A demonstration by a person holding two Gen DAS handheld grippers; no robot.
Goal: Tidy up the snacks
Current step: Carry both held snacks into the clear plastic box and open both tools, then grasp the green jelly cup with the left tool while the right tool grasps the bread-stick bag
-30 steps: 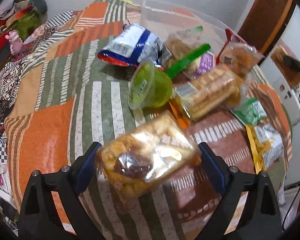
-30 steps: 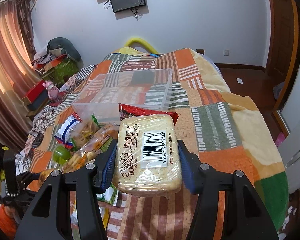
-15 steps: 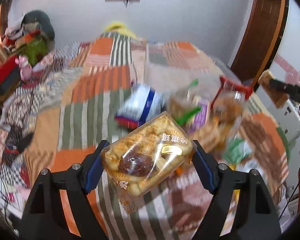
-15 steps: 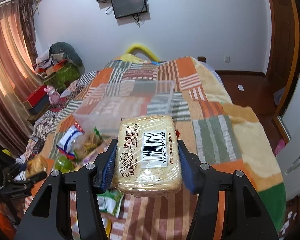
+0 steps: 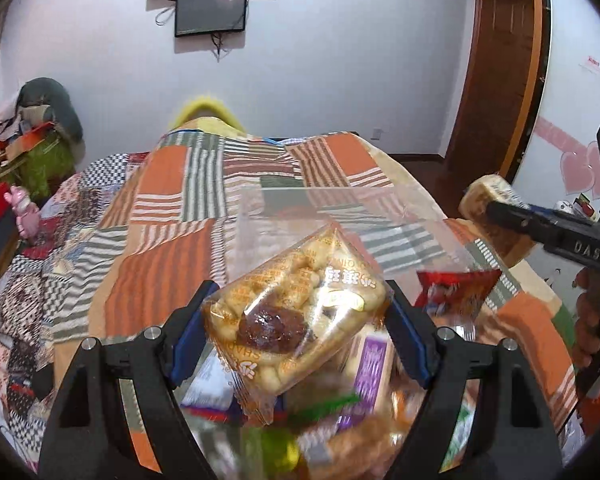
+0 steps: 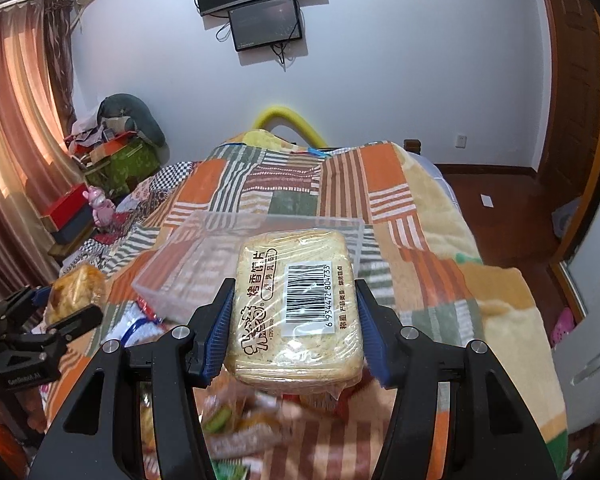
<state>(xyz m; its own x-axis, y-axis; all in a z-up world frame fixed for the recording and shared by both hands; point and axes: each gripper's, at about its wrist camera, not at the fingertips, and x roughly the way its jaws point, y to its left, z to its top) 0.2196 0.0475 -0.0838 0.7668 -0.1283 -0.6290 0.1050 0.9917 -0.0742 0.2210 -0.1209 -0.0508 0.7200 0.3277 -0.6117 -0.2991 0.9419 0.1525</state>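
Two packets sit clamped between blue pads — the left gripper (image 5: 296, 336), jaws fairly wide, holds a puff snack bag (image 5: 296, 316); the right gripper (image 6: 294, 324), narrower, grips a wrapped bread pack (image 6: 296, 304) near the clear box (image 6: 204, 256).

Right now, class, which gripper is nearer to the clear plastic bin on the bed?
Right. The right gripper, holding the bread pack, is at the clear plastic bin's near wall; the left gripper with its biscuit bag sits farther back.

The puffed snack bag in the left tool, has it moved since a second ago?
Yes. The puffed snack bag, gripped by the left tool, was lying on the patchwork blanket and is now lifted off it, toward the clear plastic bin.
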